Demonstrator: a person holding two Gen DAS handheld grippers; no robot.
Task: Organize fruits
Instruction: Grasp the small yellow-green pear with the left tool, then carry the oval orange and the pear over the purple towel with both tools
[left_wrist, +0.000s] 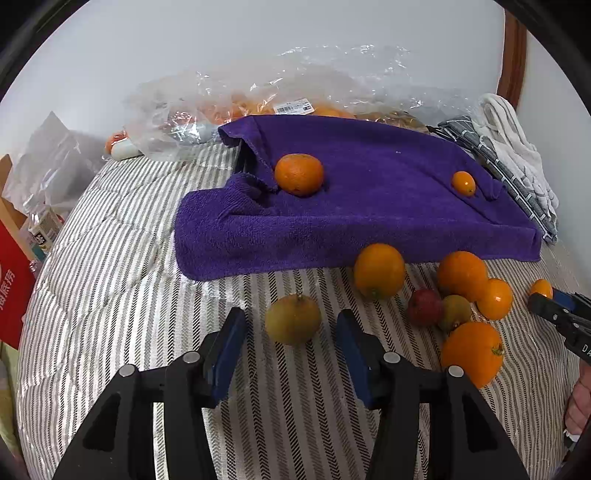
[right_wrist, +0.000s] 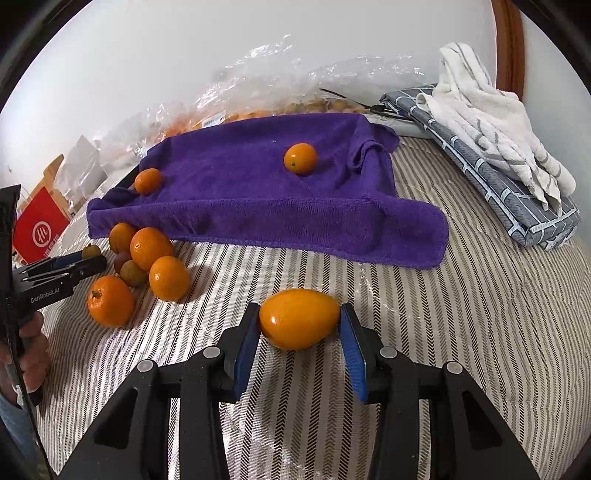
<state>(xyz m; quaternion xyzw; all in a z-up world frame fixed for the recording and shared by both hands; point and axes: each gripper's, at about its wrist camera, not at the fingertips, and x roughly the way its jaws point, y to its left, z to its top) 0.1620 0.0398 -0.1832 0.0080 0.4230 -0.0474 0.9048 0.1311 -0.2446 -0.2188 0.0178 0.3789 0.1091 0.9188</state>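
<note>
A purple towel (left_wrist: 369, 206) covers a raised tray, also in the right wrist view (right_wrist: 258, 192). On it lie a mandarin (left_wrist: 299, 174) (right_wrist: 147, 181) and a kumquat (left_wrist: 464, 183) (right_wrist: 300, 158). My left gripper (left_wrist: 291, 332) is open around a greenish-yellow fruit (left_wrist: 293, 319) on the bed, fingers apart from it. My right gripper (right_wrist: 299, 325) is shut on an oval kumquat (right_wrist: 299, 318) resting on the bedspread; it shows in the left wrist view (left_wrist: 541, 288). A cluster of oranges (left_wrist: 379, 270) (right_wrist: 150, 248), a red fruit (left_wrist: 424, 306) and a small green one (left_wrist: 456, 310) lies before the towel.
The striped bedspread (left_wrist: 147, 277) fills the foreground. Clear plastic bags of fruit (left_wrist: 280, 107) lie behind the towel by the wall. Folded grey and white cloths (right_wrist: 491, 147) sit at the right. A red box (left_wrist: 13, 291) and bottles stand at the left edge.
</note>
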